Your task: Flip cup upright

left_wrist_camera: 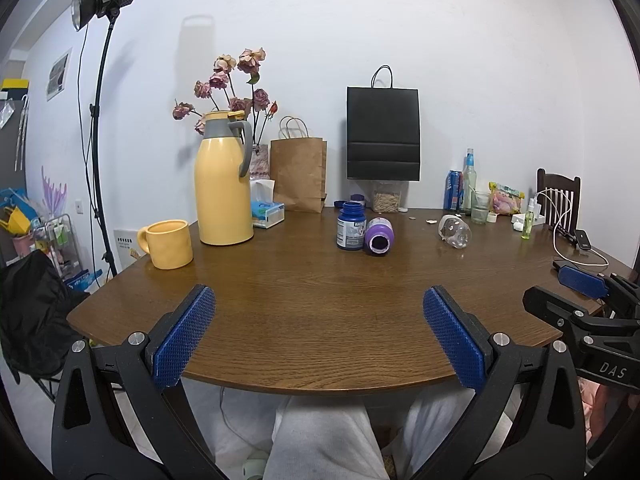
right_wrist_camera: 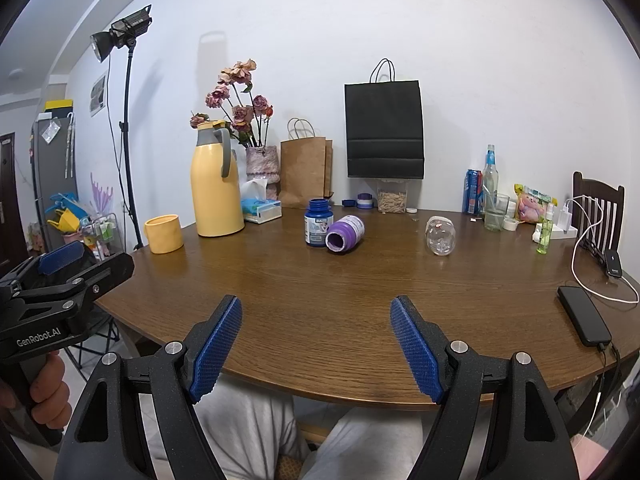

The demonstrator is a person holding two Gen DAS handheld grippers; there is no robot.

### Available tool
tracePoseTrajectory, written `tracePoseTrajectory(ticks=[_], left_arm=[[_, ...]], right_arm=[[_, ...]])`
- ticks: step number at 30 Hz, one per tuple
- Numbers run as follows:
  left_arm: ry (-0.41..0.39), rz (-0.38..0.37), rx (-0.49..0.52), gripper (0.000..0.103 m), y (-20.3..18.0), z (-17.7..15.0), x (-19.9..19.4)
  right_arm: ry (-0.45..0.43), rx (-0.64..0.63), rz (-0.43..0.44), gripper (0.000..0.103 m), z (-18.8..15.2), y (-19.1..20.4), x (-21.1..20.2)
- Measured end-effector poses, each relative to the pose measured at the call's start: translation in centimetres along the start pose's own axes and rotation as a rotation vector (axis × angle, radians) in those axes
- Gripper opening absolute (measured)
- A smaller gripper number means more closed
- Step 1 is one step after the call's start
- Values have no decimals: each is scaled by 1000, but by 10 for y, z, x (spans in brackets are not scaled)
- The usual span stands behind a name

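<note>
One yellow cup (left_wrist_camera: 166,244) stands at the far left of the round wooden bench (left_wrist_camera: 320,300), its mouth up in the left wrist view and its handle turned left. Just right of it stands one yellow thermos jug (left_wrist_camera: 224,178) with a grey handle; the two are near but apart.

Two pill bottles sit near the middle of the bench: a blue bottle (left_wrist_camera: 351,226) upright and uncapped, and a purple bottle (left_wrist_camera: 379,237) on its side touching it, open mouth facing the near edge. One clear glass jar (left_wrist_camera: 455,231) lies on its side further right, well apart from them. At the far edge are two paper bags, a brown bag (left_wrist_camera: 298,174) and a taller black bag (left_wrist_camera: 383,132), and one vase of dried roses (right_wrist_camera: 262,162) behind the jug. One tissue box (left_wrist_camera: 266,212) sits beside the jug. One black phone (right_wrist_camera: 584,320) lies on the right of the bench with a cable plugged in.

The left gripper (left_wrist_camera: 319,330) hangs over the near edge of the bench, its jaws spread wide with nothing between them. The right gripper (right_wrist_camera: 316,344) is also over the near edge, jaws wide apart and empty. Both are well away from the cup. A hand (right_wrist_camera: 48,392) grips the left gripper's handle in the right wrist view.
</note>
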State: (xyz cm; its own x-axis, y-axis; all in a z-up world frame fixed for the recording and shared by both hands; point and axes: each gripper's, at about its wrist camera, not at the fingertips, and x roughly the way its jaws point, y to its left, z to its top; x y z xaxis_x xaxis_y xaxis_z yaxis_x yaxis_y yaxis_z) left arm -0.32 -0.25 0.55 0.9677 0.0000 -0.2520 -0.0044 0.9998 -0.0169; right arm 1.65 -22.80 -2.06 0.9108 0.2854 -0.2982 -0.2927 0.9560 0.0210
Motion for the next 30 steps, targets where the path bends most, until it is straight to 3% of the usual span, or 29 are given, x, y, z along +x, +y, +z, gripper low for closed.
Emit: tracePoseTrajectory(ticks=[30], left_arm=[[9, 6, 8, 103, -2, -4, 3]], right_arm=[[-3, -8, 1, 81, 2, 4, 2]])
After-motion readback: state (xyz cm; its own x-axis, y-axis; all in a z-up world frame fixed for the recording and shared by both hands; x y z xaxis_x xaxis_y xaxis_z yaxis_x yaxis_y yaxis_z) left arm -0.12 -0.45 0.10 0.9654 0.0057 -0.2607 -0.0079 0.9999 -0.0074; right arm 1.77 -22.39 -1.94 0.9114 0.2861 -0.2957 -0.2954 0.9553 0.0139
